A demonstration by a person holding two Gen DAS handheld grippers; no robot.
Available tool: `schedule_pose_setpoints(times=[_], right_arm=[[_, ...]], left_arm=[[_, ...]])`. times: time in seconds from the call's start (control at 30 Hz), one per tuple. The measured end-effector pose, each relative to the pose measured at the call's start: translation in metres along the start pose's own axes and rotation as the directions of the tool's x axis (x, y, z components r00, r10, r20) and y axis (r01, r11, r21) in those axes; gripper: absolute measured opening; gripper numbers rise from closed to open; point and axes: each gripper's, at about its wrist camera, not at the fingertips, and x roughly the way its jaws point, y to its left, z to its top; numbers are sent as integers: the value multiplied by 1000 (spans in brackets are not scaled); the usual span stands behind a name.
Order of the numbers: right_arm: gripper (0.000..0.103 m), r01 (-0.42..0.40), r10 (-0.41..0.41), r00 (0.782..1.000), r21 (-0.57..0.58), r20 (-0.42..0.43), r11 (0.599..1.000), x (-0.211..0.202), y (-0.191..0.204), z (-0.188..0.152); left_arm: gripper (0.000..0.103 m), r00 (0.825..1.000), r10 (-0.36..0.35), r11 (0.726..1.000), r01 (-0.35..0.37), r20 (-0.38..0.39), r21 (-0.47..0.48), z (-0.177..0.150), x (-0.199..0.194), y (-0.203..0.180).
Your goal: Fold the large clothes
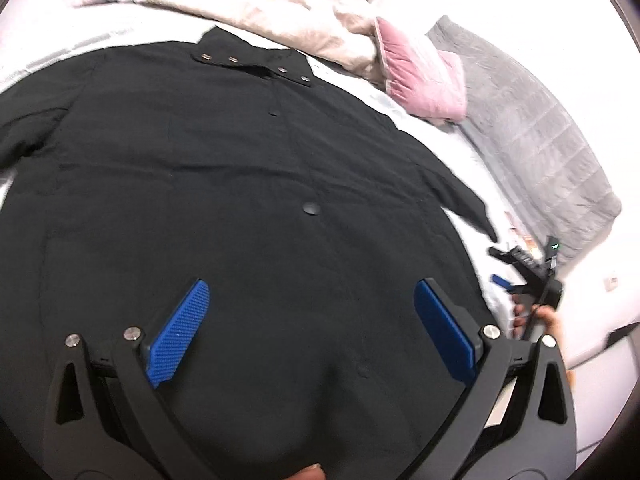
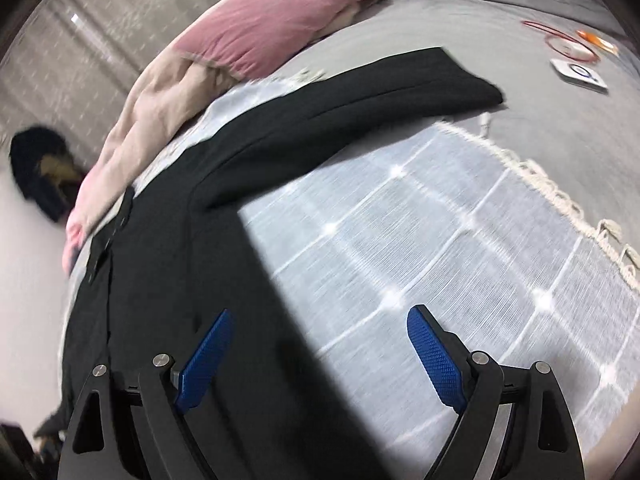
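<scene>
While I look down through the left wrist camera, the black garment fills nearly the whole view — it lies spread flat on the bed, collar end with its row of metal snaps at the far side, one sleeve reaching out to the right. My left tongs hang over the near part of the cloth with the blue pads wide apart and nothing pinched between them. Off to the right I catch the right tongs from the side, blurred, with a hand wrapped round the handle.

Switching to the right wrist camera: the right tongs stand wide open too — nothing between the pads. They hover over the garment's straight side edge, black cloth under the left pad and the pale checked blanket under the right one. That sleeve runs up and away across the bed, its cuff resting on the grey bedspread just past the blanket's fringed edge. A pink pillow and a beige quilt are bunched along the far side, close to the collar (this frame is smeared, so small details are hard to read). A white card and a red loop lie on the grey bedspread, well apart from the cuff.
</scene>
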Motion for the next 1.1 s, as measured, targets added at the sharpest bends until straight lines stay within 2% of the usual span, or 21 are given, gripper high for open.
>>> schedule_pose_setpoints(times=[0.13,0.27,0.4,0.47,0.73,0.83,0.9,0.93,1.0,1.1], right_arm=[[90,-15,15,1000,46,8,999,20,-14,23],[90,-40,36,998,83,45,996,34,-20,46],[90,-124,117,991,116,69,986,54,-18,65],[91,-120,113,990,86,86,989,62,-14,74],[89,-149,127,977,121,169,981,86,-14,106],[79,-101,81,980,104,183,989,93,-6,114],[64,-113,91,978,109,188,988,96,-5,118],[61,-124,100,976,120,191,985,96,-8,118],[39,-144,116,974,137,194,980,95,-10,117],[21,-147,115,968,130,224,981,87,-7,117]], left_arm=[[102,998,28,999,-28,50,15,-1,-5,11],[102,993,87,996,-88,85,9,4,-10,24],[102,994,84,996,-83,70,-13,11,-8,37],[102,996,70,997,-68,64,-25,11,-8,42],[102,987,146,989,-145,61,-9,11,1,48],[102,989,144,990,-144,46,6,9,6,46],[102,990,137,990,-138,36,29,9,9,43],[102,990,135,990,-137,33,42,8,10,41],[102,991,133,989,-135,28,67,7,11,37],[102,991,131,986,-134,33,95,6,10,31]])
